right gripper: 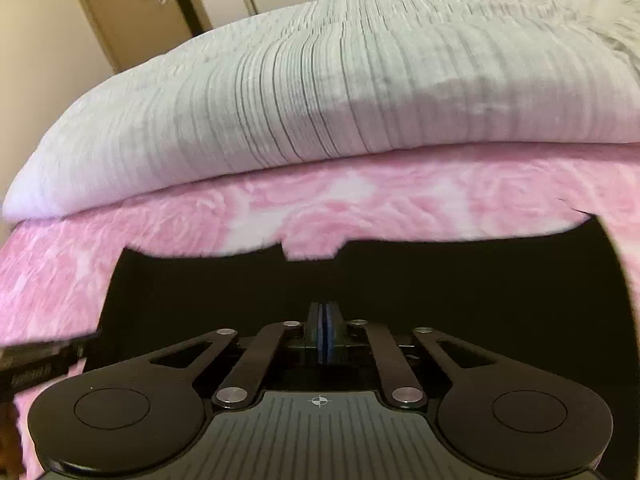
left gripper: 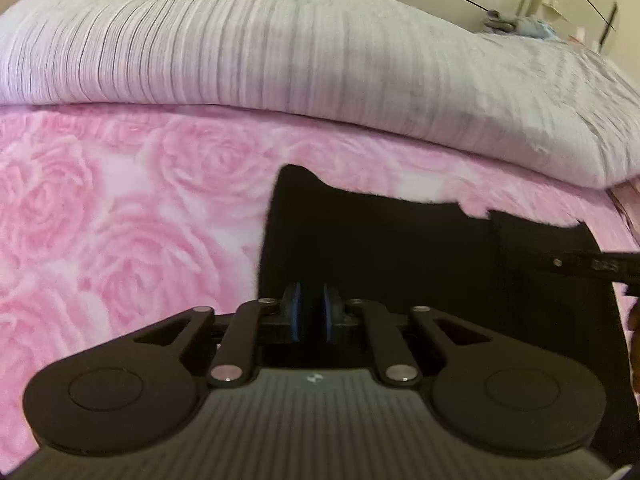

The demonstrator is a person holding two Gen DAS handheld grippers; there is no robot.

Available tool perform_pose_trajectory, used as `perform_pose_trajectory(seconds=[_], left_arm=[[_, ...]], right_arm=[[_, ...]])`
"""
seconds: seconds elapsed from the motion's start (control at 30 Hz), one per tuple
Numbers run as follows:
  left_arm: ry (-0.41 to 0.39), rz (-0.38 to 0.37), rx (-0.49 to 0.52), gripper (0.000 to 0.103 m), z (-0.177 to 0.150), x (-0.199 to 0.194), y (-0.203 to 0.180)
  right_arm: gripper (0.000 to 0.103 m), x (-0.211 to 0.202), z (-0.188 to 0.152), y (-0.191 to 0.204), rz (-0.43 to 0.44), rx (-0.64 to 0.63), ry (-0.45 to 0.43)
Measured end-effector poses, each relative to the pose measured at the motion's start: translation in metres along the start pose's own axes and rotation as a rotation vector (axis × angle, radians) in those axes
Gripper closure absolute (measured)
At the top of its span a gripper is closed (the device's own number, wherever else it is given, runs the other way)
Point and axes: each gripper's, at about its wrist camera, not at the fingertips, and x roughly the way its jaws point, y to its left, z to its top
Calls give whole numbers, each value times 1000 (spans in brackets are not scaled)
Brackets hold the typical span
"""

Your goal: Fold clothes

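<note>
Both grippers, left gripper (left gripper: 311, 306) and right gripper (right gripper: 323, 332), stand nearly closed, apparently pinching the flat black cloth garment (right gripper: 360, 280) spread ahead of their fingers on the pink rose-patterned blanket (left gripper: 120, 220). Step: gripping the near edge. Next: carry it forward evenly.

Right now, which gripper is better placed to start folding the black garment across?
Probably left. The left gripper sits by the black garment's side edge, beside bare pink rose blanket. The right gripper sits over the garment's middle, with cloth either side. Whether either grips cloth is unclear.
</note>
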Motion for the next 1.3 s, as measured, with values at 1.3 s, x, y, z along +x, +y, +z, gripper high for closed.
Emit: perform_pose_trajectory(seconds=[1.3], left_arm=[[184,100,85,90,-335,-289,-70]], right_arm=[[80,-306,-359,-12,-223,-54,178]])
